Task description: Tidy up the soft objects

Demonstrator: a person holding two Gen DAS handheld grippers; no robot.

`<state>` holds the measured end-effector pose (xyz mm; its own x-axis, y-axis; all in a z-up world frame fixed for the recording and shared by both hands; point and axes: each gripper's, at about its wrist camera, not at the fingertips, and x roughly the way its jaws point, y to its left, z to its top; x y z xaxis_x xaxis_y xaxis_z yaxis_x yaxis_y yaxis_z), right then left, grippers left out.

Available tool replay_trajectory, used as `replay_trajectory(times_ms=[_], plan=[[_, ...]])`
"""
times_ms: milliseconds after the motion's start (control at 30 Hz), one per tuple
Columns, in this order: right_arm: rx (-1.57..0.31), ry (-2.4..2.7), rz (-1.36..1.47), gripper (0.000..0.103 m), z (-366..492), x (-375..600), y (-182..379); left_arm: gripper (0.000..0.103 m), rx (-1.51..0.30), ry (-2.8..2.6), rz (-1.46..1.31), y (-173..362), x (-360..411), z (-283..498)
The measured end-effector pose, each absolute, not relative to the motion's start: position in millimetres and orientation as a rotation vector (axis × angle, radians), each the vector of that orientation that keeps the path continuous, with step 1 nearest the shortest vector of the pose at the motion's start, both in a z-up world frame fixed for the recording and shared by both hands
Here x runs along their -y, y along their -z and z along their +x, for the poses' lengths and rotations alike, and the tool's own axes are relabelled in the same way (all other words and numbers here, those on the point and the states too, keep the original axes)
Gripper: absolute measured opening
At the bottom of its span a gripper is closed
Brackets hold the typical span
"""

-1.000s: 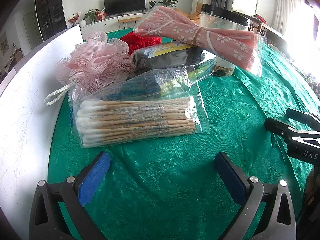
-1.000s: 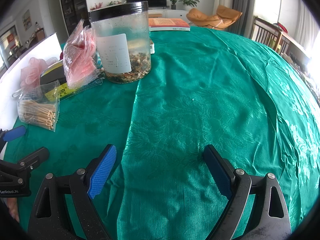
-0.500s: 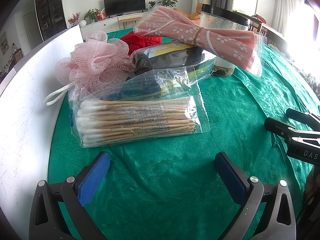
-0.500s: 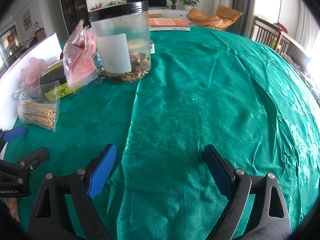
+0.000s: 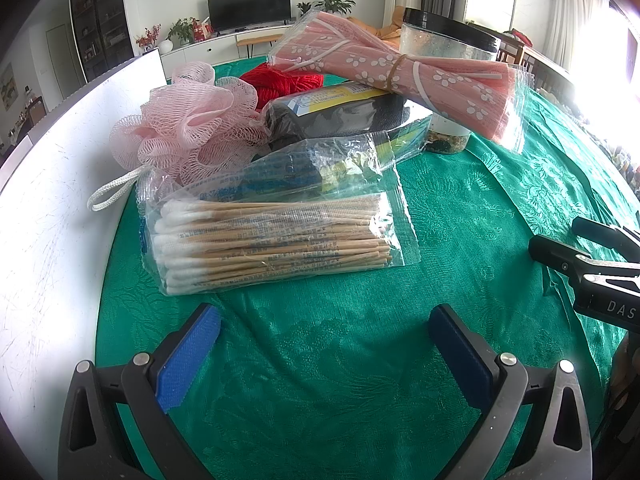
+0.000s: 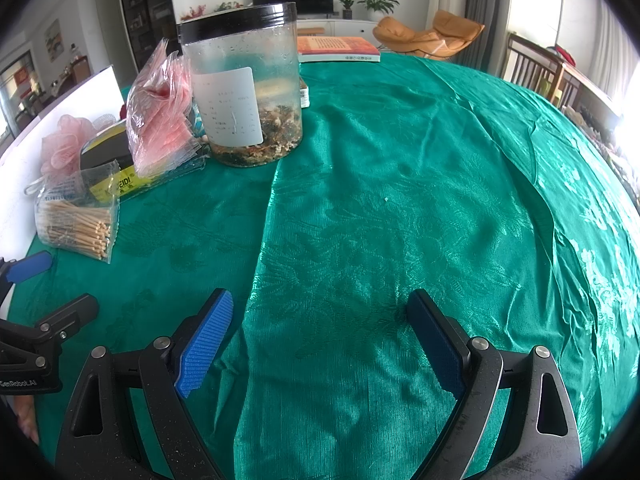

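Left gripper [image 5: 324,344] jaws apart, empty; cotton swab bag [image 5: 272,240] just ahead. Right gripper [image 6: 320,336] jaws apart, empty, over green tablecloth [image 6: 400,200]; jar [image 6: 244,88] ahead-left.

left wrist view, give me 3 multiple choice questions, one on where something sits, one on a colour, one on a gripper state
1. Where does the bag of cotton swabs lie?
A. nearest the left gripper, in front of the pile
B. on the jar's lid
C. under the book

2. What colour is the bath pouf?
A. green
B. pink
C. black

3. How is the right gripper?
A. shut on the jar
B. open, holding nothing
C. shut on the cloth

Answers: 1 A, the bag lies just ahead of the blue pads; 2 B, its mesh is pale pink; 3 B, only green tablecloth shows between the spread fingers.
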<state>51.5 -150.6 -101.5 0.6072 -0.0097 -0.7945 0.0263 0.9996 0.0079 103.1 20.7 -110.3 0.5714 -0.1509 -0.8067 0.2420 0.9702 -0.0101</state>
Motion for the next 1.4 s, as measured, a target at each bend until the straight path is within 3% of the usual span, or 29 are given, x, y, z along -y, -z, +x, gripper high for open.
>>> replay_trajectory(times_ms=[767, 900, 1000, 1067, 1300, 1333, 1367, 1400], plan=[[-0.914, 0.009, 0.025, 0.091, 50.4, 151.2, 100.8, 0.103, -0.934, 0.232, 0.104, 110.4, -20.7, 102.9], [-0.787, -0.099, 0.098, 0.089, 38.9, 148.8, 68.1, 0.103, -0.934, 0.232, 0.104, 110.4, -20.8, 102.9], [-0.641, -0.212, -0.041, 0.089, 47.2, 114.1, 15.1, 0.103, -0.934, 0.232, 0.104, 110.3, -20.8, 102.8], [-0.648, -0.249, -0.194, 0.088, 69.7, 83.2, 1.1, 0.103, -0.934, 0.232, 0.104, 110.3, -20.9, 102.6], [-0.809, -0.239, -0.44, 0.086, 133.5, 25.5, 32.3, 0.103, -0.933, 0.232, 0.104, 110.2, -21.1, 102.2], [-0.818, -0.236, -0.455, 0.071, 134.3, 23.5, 33.9, 0.103, -0.933, 0.232, 0.104, 110.3, -20.8, 102.0], [-0.846, -0.241, -0.452, 0.036, 135.2, 23.2, 36.2, 0.103, -0.933, 0.232, 0.104, 110.2, -21.1, 102.2], [-0.867, -0.241, -0.429, 0.037, 134.3, 26.1, 37.1, 0.103, -0.933, 0.232, 0.104, 110.3, -20.9, 102.0]])
